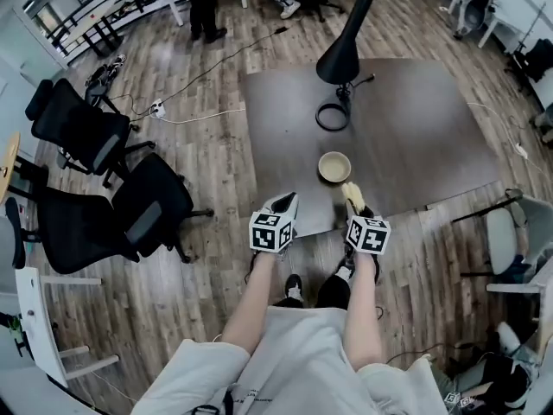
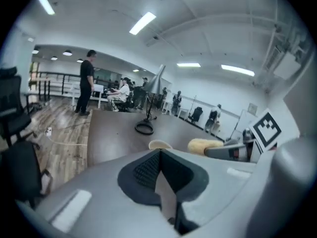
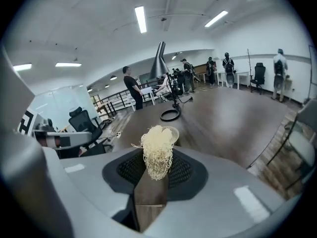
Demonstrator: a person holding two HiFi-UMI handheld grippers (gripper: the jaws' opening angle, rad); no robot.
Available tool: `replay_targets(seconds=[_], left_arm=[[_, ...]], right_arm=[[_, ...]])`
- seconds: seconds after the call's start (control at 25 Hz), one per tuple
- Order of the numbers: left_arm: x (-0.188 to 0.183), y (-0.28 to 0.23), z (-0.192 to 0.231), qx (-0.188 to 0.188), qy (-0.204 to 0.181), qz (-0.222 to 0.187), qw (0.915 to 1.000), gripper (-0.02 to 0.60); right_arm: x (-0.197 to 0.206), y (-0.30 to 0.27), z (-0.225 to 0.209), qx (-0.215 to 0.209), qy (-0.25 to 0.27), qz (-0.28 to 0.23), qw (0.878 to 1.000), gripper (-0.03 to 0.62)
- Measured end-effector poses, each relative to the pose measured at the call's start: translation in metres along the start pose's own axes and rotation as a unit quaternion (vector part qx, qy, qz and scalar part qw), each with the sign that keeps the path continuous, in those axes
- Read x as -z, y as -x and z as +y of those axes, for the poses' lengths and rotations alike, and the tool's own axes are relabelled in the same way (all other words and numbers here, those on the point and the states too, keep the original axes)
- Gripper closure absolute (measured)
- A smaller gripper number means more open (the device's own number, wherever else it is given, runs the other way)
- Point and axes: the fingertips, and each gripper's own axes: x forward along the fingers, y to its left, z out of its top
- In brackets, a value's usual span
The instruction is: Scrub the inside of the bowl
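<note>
OK, head view first: the bowl [image 1: 334, 167] sits on the dark table [image 1: 415, 128], just ahead of the right gripper [image 1: 354, 206] and ahead and to the right of the left gripper [image 1: 289, 201]. Neither touches it. Left gripper view: jaws fully together, nothing btwn them. The bowl [image 2: 159, 144] shows just past the tips, w/ the scrubber [image 2: 204, 145] off to their right. Right gripper view: jaws clamped on the pale stringy scrubber [image 3: 157, 150], which sticks out beyond the tips, and the bowl [image 3: 172, 131] peeks out right behind it, so alignment looks good. My read: this is the approach, scrubbing not begun. To do it well I'd bring the left in to steady the bowl, either opening to pinch the near rim or pressing closed against the outer wall, since a light bowl on a smooth top will prob skid or spin. Then lower the right so the tuft, not the jaw tips, meets the inner wall, and circle from the bottom up w/ moderate pressure. Too hard a push could fold the tuft or drag it out.
</note>
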Motion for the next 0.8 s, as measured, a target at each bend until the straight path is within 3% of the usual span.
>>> replay_targets(seconds=[0.08, 0.12, 0.36, 0.52, 0.8], left_arm=[[0.0, 0.009, -0.005, -0.005, 0.044, -0.019, 0.9989, 0.581], [0.003, 0.013, -0.009, -0.007, 0.048, -0.018, 0.9987, 0.581], [0.023, 0.017, -0.032, -0.02, -0.067, 0.022, 0.9973, 0.581], [0.024, 0.019, -0.04, -0.016, -0.095, 0.032, 0.9949, 0.581], [0.033, 0.013, -0.056, -0.003, -0.098, 0.027, 0.9948, 0.581]], right_arm=[[0.004, 0.011, 0.015, 0.0, -0.017, -0.007, 1.0, 0.467], [0.008, 0.015, 0.02, 0.002, -0.018, -0.009, 1.0, 0.467], [0.03, 0.032, 0.035, 0.013, 0.017, -0.017, 1.0, 0.467], [0.039, 0.041, 0.037, 0.017, 0.025, -0.017, 0.999, 0.47], [0.046, 0.052, 0.035, 0.026, 0.057, -0.01, 0.998, 0.473]])
